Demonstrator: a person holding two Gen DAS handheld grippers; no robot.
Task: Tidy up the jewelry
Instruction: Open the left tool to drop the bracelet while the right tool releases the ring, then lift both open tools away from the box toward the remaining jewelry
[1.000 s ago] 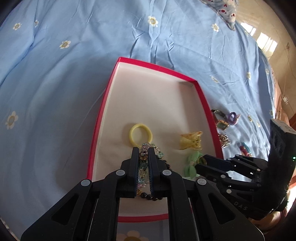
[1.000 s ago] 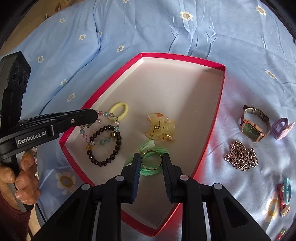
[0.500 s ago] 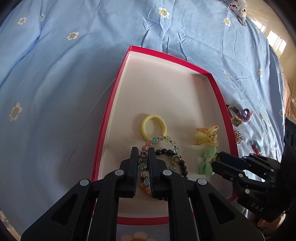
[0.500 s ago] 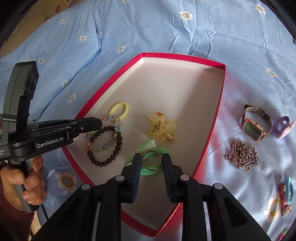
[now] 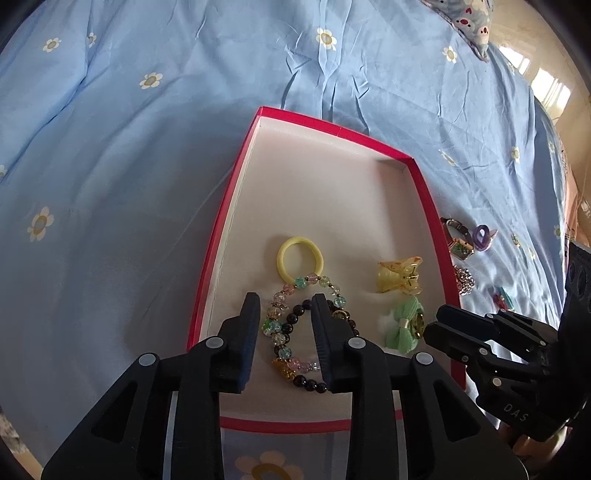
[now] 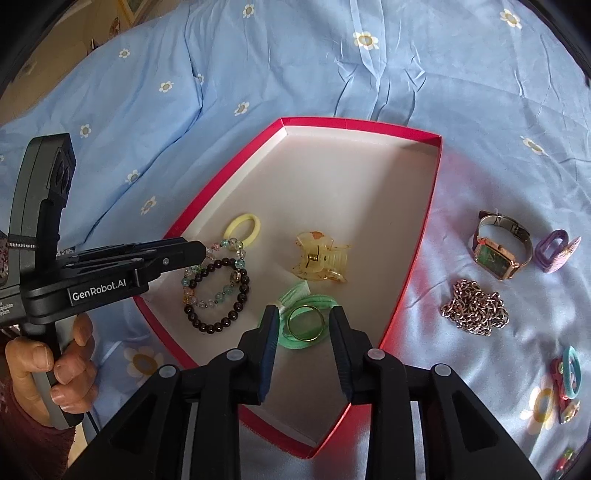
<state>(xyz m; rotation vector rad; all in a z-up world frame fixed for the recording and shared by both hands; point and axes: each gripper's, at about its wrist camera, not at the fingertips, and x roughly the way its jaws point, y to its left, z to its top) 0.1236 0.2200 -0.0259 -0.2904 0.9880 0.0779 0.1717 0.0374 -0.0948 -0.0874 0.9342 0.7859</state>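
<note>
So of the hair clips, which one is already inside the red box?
The yellow claw clip. It lies on the box floor beside the green bow, while the purple clip sits out on the sheet by the watch.

Light blue daisy-print bedsheet, creased, patterned pillow at far edge, sunlit floor beyond

Dark bead bracelet: near arc hidden behind left gripper | gold ring beside red box: partly covered by right gripper | hair clips, right of box: too small to be resolved
</note>
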